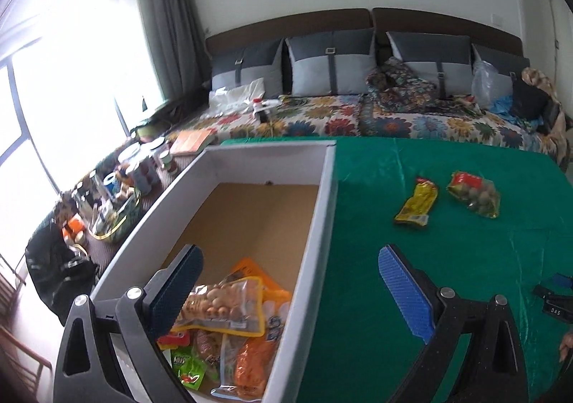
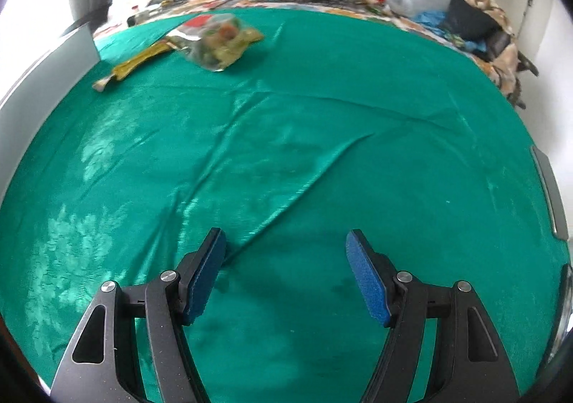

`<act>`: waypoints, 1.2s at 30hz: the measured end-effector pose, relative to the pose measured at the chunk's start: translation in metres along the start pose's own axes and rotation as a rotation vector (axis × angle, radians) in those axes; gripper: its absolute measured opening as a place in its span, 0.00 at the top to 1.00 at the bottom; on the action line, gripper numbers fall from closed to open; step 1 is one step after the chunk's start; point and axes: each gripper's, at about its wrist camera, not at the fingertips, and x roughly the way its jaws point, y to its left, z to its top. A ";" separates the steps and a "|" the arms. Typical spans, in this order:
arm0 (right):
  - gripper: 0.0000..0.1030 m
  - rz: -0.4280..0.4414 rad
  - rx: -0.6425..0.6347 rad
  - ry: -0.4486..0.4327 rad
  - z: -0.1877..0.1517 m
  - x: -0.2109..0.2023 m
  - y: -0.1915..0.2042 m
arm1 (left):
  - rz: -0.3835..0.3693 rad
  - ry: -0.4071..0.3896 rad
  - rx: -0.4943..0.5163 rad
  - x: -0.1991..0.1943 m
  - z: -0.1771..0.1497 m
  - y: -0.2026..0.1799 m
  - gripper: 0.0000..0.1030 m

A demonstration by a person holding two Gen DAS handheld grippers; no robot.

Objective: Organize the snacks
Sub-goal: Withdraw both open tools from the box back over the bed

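A green cloth (image 2: 286, 159) is covering the table. On its left a grey cardboard box (image 1: 315, 224) is holding a pile of snack packets (image 1: 222, 310). The left gripper (image 1: 290, 292) and right gripper (image 2: 286, 274) are hanging open and empty. A yellow packet (image 1: 417, 202) and a clear snack bag (image 1: 474, 193) are lying just beside each other on the cloth.

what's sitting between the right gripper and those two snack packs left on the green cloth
Nothing visible: only bare green cloth lies between the open right gripper and the yellow packet and clear bag.
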 end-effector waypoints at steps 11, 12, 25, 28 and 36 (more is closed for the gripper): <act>0.21 0.012 0.030 -0.062 -0.013 0.001 -0.012 | 0.047 -0.073 0.171 -0.029 0.024 -0.052 0.04; 0.21 0.011 0.031 -0.062 -0.013 0.001 -0.013 | 0.051 -0.079 0.182 -0.031 0.026 -0.055 0.04; 0.19 0.013 0.036 -0.065 -0.014 0.001 -0.012 | 0.047 -0.111 0.202 -0.046 0.047 -0.063 0.04; 0.19 0.013 0.035 -0.065 -0.014 0.001 -0.012 | 0.044 -0.110 0.198 -0.045 0.051 -0.063 0.04; 0.19 0.013 0.036 -0.065 -0.014 0.001 -0.012 | 0.056 -0.098 0.201 -0.039 0.054 -0.067 0.04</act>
